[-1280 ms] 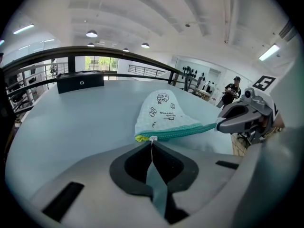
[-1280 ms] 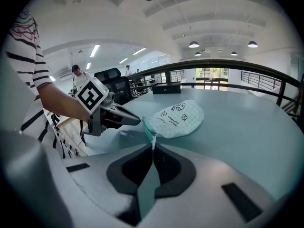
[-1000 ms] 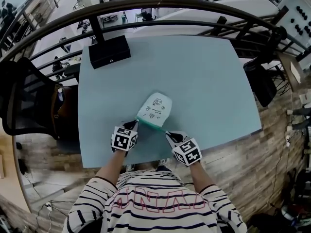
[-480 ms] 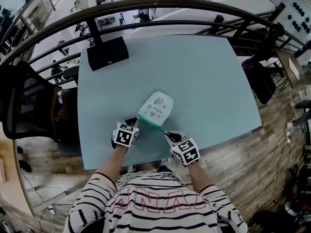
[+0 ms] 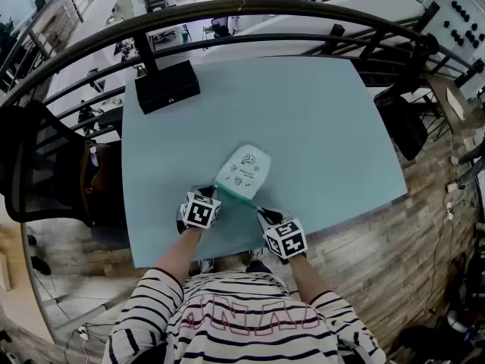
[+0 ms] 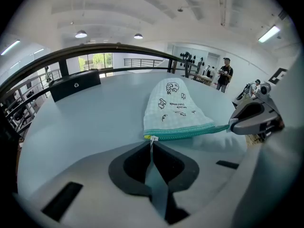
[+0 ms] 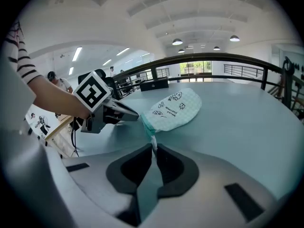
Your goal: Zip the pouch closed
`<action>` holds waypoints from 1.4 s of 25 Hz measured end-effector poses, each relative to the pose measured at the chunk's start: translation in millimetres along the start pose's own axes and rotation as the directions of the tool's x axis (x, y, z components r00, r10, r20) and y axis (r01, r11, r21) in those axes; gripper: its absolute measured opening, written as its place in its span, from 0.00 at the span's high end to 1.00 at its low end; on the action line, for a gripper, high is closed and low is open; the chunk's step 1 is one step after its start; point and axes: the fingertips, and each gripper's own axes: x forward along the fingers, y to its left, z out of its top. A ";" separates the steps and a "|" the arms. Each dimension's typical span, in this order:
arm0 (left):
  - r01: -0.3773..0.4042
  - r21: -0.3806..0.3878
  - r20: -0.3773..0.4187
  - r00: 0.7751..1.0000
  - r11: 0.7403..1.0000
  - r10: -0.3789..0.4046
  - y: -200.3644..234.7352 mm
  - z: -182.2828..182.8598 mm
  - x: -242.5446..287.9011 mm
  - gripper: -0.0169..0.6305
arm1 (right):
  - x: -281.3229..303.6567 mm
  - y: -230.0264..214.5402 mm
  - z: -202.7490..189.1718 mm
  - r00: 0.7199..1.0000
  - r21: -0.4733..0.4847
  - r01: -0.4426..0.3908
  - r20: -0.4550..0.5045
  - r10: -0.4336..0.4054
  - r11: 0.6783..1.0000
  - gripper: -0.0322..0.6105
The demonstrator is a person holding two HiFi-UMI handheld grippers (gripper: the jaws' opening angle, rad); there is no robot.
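Note:
The white checked pouch (image 5: 243, 171) with small printed figures lies flat on the pale blue table (image 5: 318, 127), its teal zipper edge (image 5: 234, 196) toward me. My left gripper (image 5: 213, 193) is shut on the small zipper pull (image 6: 152, 138) at the left end of the zipper band (image 6: 187, 133). My right gripper (image 5: 258, 209) is shut on the teal fabric end of the pouch (image 7: 152, 141) at the zipper's right end. Each gripper shows in the other's view: the right gripper (image 6: 232, 126) and the left gripper (image 7: 135, 115), both at the band's ends. The pouch (image 6: 174, 106) (image 7: 174, 106) is stretched between them.
A black box (image 5: 167, 83) (image 6: 76, 84) stands at the table's far left corner. A dark curved railing (image 5: 250, 10) runs behind the table, and a black chair (image 5: 38, 165) stands to its left. The table's near edge (image 5: 227, 252) is just under my hands.
Both grippers have rolled slightly while staying in place. Their holds on the pouch's two ends are unchanged, and the pouch has not shifted on the table.

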 end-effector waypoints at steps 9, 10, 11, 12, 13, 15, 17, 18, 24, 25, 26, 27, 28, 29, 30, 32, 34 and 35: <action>0.023 -0.001 0.028 0.999 1.000 -0.022 3.3 -0.7 -14.5 0.93 | -12.8 2.0 -6.0 0.997 0.094 0.057 0.042 -0.061 0.994 0.89; 0.028 -0.004 0.036 0.999 1.000 -0.028 2.8 -0.4 -17.6 0.93 | -15.2 2.9 -5.4 0.996 0.103 0.063 0.051 -0.069 0.993 0.89; 0.034 -0.005 0.048 0.998 0.999 -0.033 2.0 0.8 -21.5 0.93 | -18.1 3.9 -4.2 0.995 0.112 0.070 0.062 -0.077 0.991 0.89; 0.038 -0.004 0.063 0.997 0.999 -0.037 1.1 3.0 -26.2 0.93 | -21.6 4.9 -2.3 0.993 0.120 0.079 0.075 -0.088 0.990 0.89; 0.041 -0.002 0.079 0.996 0.999 -0.041 0.1 5.6 -31.5 0.93 | -25.5 5.9 0.3 0.991 0.129 0.090 0.089 -0.102 0.988 0.89; 0.047 0.002 0.112 0.993 0.999 -0.047 -1.7 10.7 -42.6 0.93 | -33.7 7.9 6.4 0.983 0.145 0.118 0.120 -0.135 0.982 0.89; 0.052 0.007 0.146 0.988 0.999 -0.052 -3.9 15.4 -54.2 0.93 | -41.7 10.7 12.3 0.974 0.159 0.143 0.152 -0.168 0.977 0.89; 0.053 0.011 0.163 0.985 0.999 -0.054 -5.5 17.7 -60.1 0.93 | -45.9 12.9 14.9 0.969 0.163 0.152 0.168 -0.179 0.975 0.89; 0.072 0.043 0.253 0.964 0.997 -0.080 -11.0 25.4 -100.9 0.93 | -68.2 34.0 31.3 0.936 0.194 0.179 0.269 -0.228 0.964 0.89; 0.077 0.052 0.269 0.959 0.996 -0.089 -11.6 26.4 -108.6 0.93 | -71.3 38.5 33.5 0.930 0.199 0.184 0.282 -0.236 0.963 0.89; 0.083 0.062 0.287 0.953 0.995 -0.097 -12.0 27.8 -116.0 0.93 | -74.3 42.5 35.7 0.924 0.205 0.190 0.294 -0.245 0.960 0.89; 0.088 0.072 0.303 0.947 0.993 -0.106 -12.5 29.5 -123.2 0.93 | -77.8 45.9 38.3 0.917 0.211 0.196 0.307 -0.255 0.958 0.89; 0.094 0.082 0.318 0.941 0.992 -0.115 -13.4 31.1 -130.1 0.93 | -81.9 49.2 41.2 0.909 0.217 0.201 0.321 -0.265 0.955 0.89; 0.099 0.092 0.332 0.935 0.991 -0.124 -14.5 32.4 -136.7 0.93 | -86.6 52.3 44.3 0.901 0.222 0.207 0.336 -0.274 0.953 0.90; 0.104 0.101 0.344 0.930 0.989 -0.133 -15.9 33.8 -143.2 0.93 | -91.4 55.4 47.5 0.894 0.226 0.211 0.349 -0.281 0.951 0.90; 0.112 0.117 0.369 0.917 0.987 -0.148 -18.7 37.6 -156.2 0.93 | -100.4 61.6 54.1 0.880 0.229 0.216 0.375 -0.291 0.949 0.90; 0.114 0.133 0.401 0.902 0.984 -0.159 -21.2 42.1 -169.4 0.93 | -108.8 67.5 60.3 0.867 0.233 0.221 0.398 -0.300 0.947 0.90; 0.114 0.141 0.417 0.894 0.983 -0.163 -22.7 44.0 -176.1 0.93 | -113.2 70.3 62.9 0.860 0.235 0.226 0.408 -0.307 0.945 0.90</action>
